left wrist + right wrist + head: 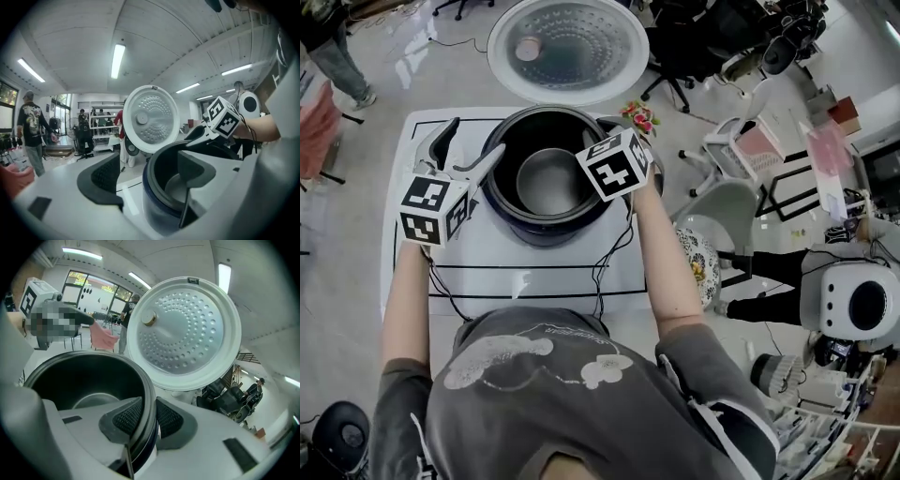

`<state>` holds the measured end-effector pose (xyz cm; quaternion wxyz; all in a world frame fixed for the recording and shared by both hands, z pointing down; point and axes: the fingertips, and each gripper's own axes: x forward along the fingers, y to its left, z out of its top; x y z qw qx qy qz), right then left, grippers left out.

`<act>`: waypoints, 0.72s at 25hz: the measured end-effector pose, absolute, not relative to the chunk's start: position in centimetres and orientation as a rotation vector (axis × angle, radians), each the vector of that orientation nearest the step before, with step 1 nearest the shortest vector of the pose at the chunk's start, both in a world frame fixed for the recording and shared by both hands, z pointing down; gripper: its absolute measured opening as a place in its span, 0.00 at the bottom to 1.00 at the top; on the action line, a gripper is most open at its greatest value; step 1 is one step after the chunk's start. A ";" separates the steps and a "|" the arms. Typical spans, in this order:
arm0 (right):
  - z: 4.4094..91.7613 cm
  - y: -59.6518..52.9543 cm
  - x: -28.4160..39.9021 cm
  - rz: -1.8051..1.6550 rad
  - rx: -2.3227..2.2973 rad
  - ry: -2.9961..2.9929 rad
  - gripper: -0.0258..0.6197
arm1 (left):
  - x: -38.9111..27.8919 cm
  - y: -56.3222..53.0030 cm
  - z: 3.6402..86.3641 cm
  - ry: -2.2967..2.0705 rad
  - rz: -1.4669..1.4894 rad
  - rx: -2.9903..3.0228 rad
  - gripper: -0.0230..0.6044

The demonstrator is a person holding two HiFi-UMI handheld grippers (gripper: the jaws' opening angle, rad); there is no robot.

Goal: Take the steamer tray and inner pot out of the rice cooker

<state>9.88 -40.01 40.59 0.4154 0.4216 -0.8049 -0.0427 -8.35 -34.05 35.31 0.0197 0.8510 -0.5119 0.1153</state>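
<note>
A white table (534, 272) marked with thin black lines stands on a pale floor. A small bunch of pink flowers (639, 116) lies at its far right corner. Just to the right of the table are a grey chair (727, 208) and a patterned cushion (698, 262), with a black office chair (694, 47) farther back. A white rounded machine with a dark circular face (853, 302) sits at the right edge. A person in a black printed T-shirt (32, 129) stands to the left, under long ceiling lights (118, 60). A pink cloth (104, 337) hangs near the windows (93, 289).
</note>
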 end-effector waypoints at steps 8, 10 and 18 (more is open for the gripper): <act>37.5 -38.9 9.1 -0.179 1.105 -2.140 0.20 | -4.6 -37.1 39.3 -1.302 0.770 2.641 0.66; 37.4 -38.8 9.2 -0.190 1.113 -2.140 0.20 | -4.2 -38.0 40.3 -1.276 0.878 2.622 0.66; 37.3 -38.9 9.0 -0.175 1.109 -2.160 0.20 | -4.1 -40.3 43.3 -1.262 1.080 2.467 0.62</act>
